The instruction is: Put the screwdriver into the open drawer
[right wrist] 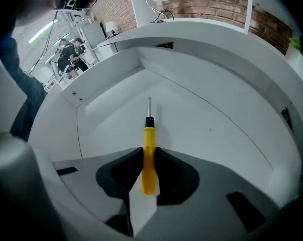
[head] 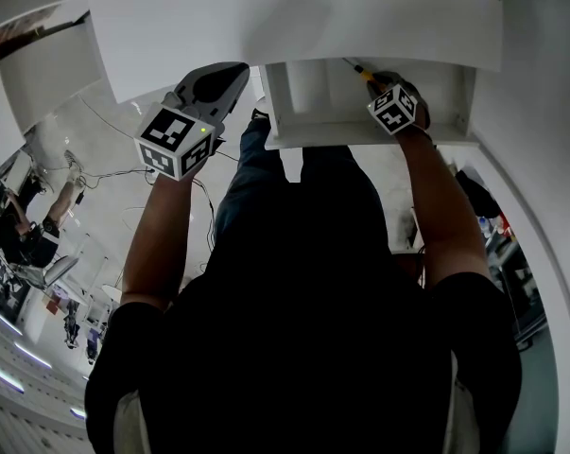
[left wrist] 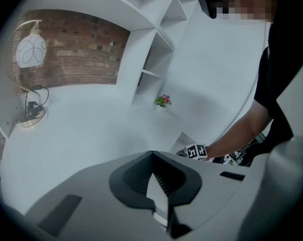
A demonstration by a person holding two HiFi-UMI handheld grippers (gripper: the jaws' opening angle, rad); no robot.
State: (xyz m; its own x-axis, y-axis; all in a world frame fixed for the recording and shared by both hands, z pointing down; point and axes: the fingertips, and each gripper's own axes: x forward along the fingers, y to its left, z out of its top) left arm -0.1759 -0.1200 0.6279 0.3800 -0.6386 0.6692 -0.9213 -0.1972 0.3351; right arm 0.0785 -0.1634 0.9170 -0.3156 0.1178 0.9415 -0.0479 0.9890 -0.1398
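Where the screwdriver [right wrist: 148,134] is: inside the open drawer [right wrist: 111,119], pinched by the right gripper [right wrist: 148,157] and low over the bare white drawer floor. Whether the tip actually touches the floor, can't tell tbh.
Right jaws: clamped on the yellow handle from both sides, about mid-handle, with the butt end poking back toward the camera.
Why held that way: probably so the thin metal shaft stays free and the tool goes in tip-first and fairly flat, which makes it easy to lay down.
Which way it points: in the right gripper view the long axis runs straight up the frame, in line with the gripper itself. The tip aims at the drawer's far corner at upper middle. In the head view it slants up-left from the gripper, right of centre near the top.
Left gripper [left wrist: 152,153]: jaws pressed together at the tips with nothing between them. It hangs over the white counter [left wrist: 81,129], at the left of the head view and well apart from the drawer. Looks parked out of the way, since this is a one-hand job.
Step in hand: looks like the drop-off, so spread the jaws and let it settle.
Watch out: the round handle could roll once it's let go.
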